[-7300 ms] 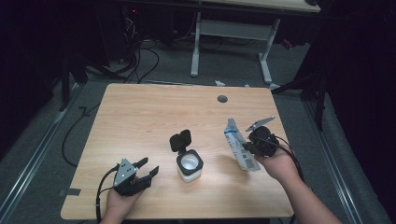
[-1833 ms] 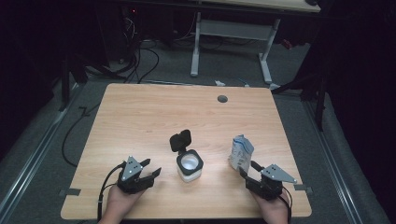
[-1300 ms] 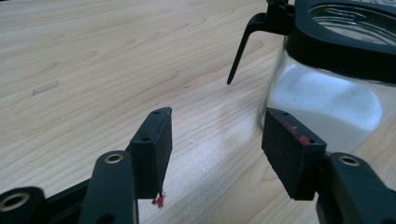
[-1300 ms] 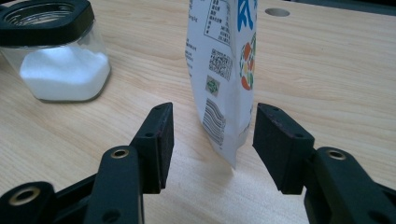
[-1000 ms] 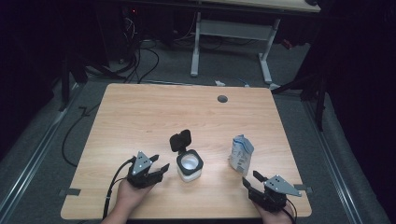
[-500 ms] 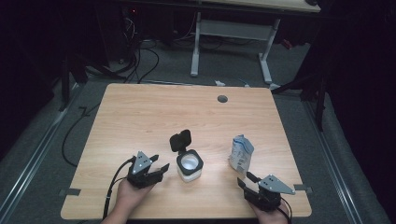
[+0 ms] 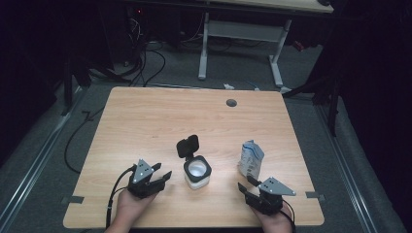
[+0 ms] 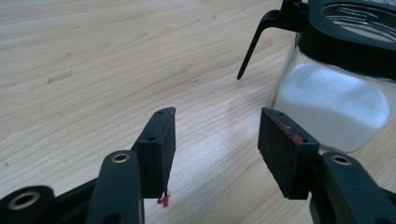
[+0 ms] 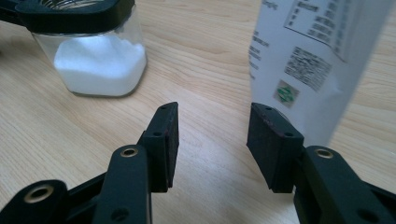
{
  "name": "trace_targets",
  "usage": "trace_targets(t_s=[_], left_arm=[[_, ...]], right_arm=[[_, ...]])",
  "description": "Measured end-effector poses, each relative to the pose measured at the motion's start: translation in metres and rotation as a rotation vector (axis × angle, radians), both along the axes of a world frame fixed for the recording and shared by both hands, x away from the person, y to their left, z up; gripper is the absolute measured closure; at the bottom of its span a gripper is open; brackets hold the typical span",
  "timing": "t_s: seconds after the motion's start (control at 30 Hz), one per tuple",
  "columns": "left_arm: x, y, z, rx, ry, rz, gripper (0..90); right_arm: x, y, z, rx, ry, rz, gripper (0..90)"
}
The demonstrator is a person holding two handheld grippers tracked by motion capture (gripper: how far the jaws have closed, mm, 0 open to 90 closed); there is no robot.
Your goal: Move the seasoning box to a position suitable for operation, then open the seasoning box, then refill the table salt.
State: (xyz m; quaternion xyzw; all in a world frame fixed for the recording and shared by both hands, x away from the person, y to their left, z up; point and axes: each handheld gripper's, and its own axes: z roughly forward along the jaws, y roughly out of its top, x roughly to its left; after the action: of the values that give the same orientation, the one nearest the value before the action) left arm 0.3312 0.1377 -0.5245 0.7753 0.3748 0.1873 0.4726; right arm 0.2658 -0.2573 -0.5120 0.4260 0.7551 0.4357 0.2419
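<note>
Resting low on the counter [image 7: 145, 116]: left claw [image 7: 163, 175], released, empty, its jaws just narrowing, jar [image 7: 197, 173] beside it. Right claw [image 7: 243, 188], released, empty, pouch [image 7: 251, 158] just ahead.

Left hand-held gripper [image 7: 163, 175] low, jaws apart, just closing slightly, nothing between; right hand-held gripper [image 7: 244, 186] low, jaws apart, empty.

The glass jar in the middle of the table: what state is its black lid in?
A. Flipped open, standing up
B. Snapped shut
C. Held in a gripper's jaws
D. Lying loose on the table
A: the jar is open on top, its hinged lid standing up behind the white powder.
</note>
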Motion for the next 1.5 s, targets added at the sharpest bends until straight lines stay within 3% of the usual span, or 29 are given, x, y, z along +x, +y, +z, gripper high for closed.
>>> trace_targets(t_s=[0.4,0.6,0.93,1.1,1.5], left_arm=[[-0.008,0.015,-0.003,0.000,0.016,0.058,51.6],[-0.009,0.021,-0.003,-0.015,0.021,0.061,57.1],[-0.013,0.012,0.002,-0.002,0.007,0.059,60.4],[-0.013,0.010,0.008,-0.028,0.014,0.067,62.2],[0.008,-0.009,0.026,-0.058,0.020,0.073,80.9]], right_arm=[[0.021,0.027,-0.002,-0.001,0.010,0.073,56.7],[0.034,0.040,-0.005,-0.018,0.010,0.093,58.2],[0.037,0.044,-0.008,-0.015,0.012,0.096,60.2],[0.038,0.045,-0.008,-0.011,0.011,0.111,62.2],[0.031,0.054,-0.006,-0.029,0.009,0.157,78.5]])
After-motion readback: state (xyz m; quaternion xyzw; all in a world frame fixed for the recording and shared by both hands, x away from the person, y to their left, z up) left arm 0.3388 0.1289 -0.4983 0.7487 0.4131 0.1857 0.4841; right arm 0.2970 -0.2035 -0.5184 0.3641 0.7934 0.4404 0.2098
